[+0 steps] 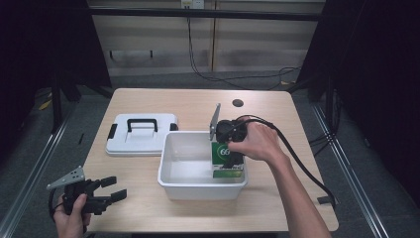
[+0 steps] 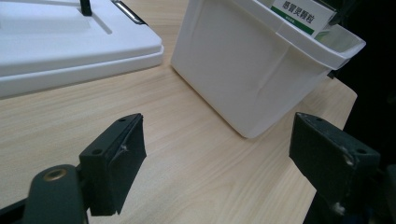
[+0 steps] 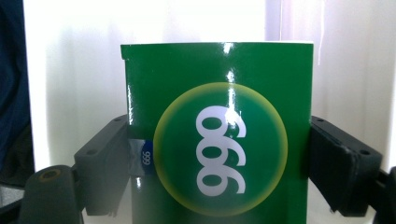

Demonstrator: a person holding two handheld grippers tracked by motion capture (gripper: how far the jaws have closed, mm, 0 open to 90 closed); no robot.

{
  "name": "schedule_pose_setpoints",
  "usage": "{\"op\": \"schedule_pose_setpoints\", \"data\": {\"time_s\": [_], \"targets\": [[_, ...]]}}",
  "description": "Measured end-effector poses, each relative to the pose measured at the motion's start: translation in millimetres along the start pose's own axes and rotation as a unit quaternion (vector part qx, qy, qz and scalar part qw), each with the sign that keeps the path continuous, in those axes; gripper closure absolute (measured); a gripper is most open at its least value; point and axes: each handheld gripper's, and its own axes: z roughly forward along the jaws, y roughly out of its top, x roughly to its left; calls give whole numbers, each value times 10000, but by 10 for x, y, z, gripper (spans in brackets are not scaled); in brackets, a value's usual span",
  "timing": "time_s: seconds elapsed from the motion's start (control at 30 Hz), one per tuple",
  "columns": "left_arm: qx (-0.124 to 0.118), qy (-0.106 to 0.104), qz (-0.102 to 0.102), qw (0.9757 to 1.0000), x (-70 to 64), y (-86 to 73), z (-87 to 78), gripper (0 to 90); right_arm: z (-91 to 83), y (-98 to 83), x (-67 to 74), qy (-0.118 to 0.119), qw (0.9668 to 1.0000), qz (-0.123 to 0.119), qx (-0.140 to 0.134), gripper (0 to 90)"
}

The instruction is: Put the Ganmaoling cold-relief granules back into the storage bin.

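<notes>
High view: we see a wooden table [image 1: 267,106] carrying a white bin [image 1: 171,171] near its front edge and, just beside the bin on its left, a white lid [image 1: 124,144] with a black handle, lying flat. The right gripper [image 1: 229,141] reaches down into the right part of the bin, where a green box [image 1: 225,157] stands on end against the bin's right wall. In the right gripper view, we find the green box [image 3: 219,135], marked with a yellow-rimmed disc and white numerals, between the two black jaws, which press on its left and right sides; the right gripper [image 3: 219,163] is thus clamped on the box, with the bin's white wall behind it. The left gripper [image 1: 113,189] rests low at the table's front-left corner, well apart from the bin. In the left gripper view, we see its jaws spread wide over bare wood, holding nothing, with the bin [image 2: 243,70] and the lid [image 2: 60,42] beyond.
</notes>
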Motion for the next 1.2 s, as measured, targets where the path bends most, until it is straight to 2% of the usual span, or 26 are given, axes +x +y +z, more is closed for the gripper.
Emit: {"op": "schedule_pose_setpoints", "data": {"time_s": [0.03, 0.17, 0.5, 1.2], "targets": [[2, 1, 4, 10000, 0, 0, 0, 184, 10, -1, 8, -17, 10000, 44, 12, 157], [3, 3, 3, 10000, 0, 0, 0, 184, 83, -13, 2, -40, 10000, -27, 15, 156], [2, 1, 1, 10000, 1, 0, 0, 184, 250, -39, -14, 63, 9999, 65, 55, 155], [28, -16, 12, 10000, 1, 1, 10, 184, 440, -48, -18, 58, 9997, 36, 217, 154]]}}
